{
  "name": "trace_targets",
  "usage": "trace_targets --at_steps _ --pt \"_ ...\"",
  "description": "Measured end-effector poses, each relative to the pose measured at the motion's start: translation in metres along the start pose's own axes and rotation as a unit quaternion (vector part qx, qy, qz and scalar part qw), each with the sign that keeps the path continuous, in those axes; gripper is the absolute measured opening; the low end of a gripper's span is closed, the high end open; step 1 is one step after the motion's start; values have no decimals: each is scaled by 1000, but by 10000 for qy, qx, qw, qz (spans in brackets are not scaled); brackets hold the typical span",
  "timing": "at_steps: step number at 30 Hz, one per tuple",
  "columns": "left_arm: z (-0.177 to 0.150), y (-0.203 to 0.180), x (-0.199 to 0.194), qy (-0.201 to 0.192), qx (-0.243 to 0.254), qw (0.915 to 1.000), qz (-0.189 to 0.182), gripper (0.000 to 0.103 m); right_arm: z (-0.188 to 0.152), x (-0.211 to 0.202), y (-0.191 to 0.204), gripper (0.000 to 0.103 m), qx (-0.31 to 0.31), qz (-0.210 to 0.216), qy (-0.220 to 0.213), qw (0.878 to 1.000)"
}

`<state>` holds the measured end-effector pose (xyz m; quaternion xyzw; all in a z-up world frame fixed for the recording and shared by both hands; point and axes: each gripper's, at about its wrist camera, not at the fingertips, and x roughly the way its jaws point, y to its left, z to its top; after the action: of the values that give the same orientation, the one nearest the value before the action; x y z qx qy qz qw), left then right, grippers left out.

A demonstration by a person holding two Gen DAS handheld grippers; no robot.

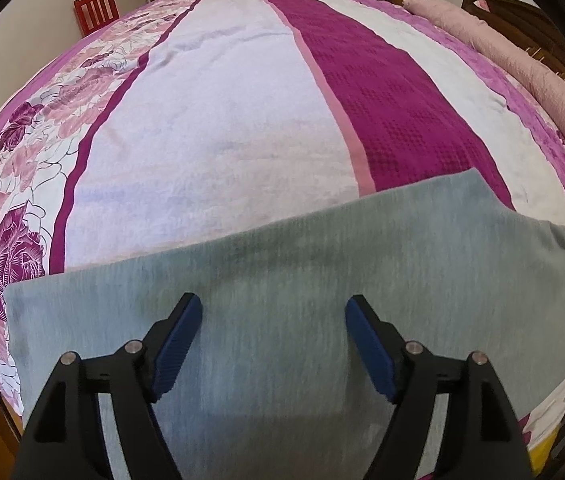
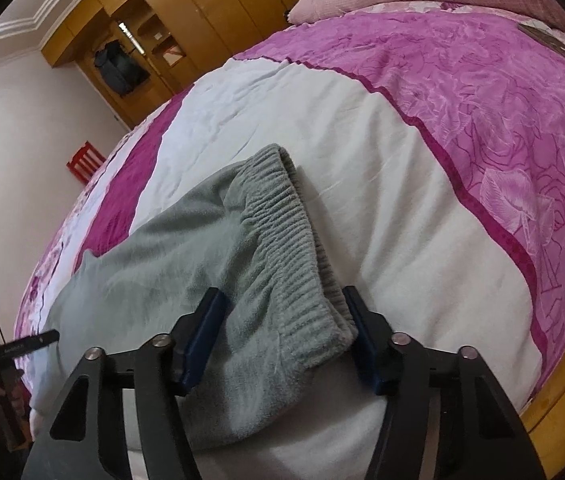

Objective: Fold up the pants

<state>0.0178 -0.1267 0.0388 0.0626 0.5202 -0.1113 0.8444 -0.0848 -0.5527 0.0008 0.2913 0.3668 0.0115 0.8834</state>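
Grey pants point(image 1: 302, 280) lay on a pink-and-white bedspread point(image 1: 210, 128).
Left gripper point(image 1: 273, 312) and right gripper point(image 2: 284, 308) gaped wide; wooden wardrobe point(image 2: 202, 12) far, red chair point(image 1: 96, 10) far left.

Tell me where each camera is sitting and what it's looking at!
Left wrist: sits on the left gripper, looking across the gray pants and bed; its open fingers show.
Right wrist: sits on the right gripper, looking at the pants' waistband; its open fingers and the other gripper at far left show.
Shared: pants, bed, red chair.
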Motion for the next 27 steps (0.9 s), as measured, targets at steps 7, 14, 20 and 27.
trace_targets --at_steps 7,14,20,27 --pt "-2 0 -2 31 24 10000 -44 80 7 -11 -2 31 180 259 -29 9995" --pt "-5 5 -6 42 40 10000 -35 80 15 -26 30 30 -391 171 -205 9989" --pt "-10 17 -12 33 -94 9999 -40 80 21 -37 65 28 -875 313 -311 9952" --pt "-15 34 -23 -43 -260 9997 -1 80 25 -50 107 28 -1424 539 -410 9875"
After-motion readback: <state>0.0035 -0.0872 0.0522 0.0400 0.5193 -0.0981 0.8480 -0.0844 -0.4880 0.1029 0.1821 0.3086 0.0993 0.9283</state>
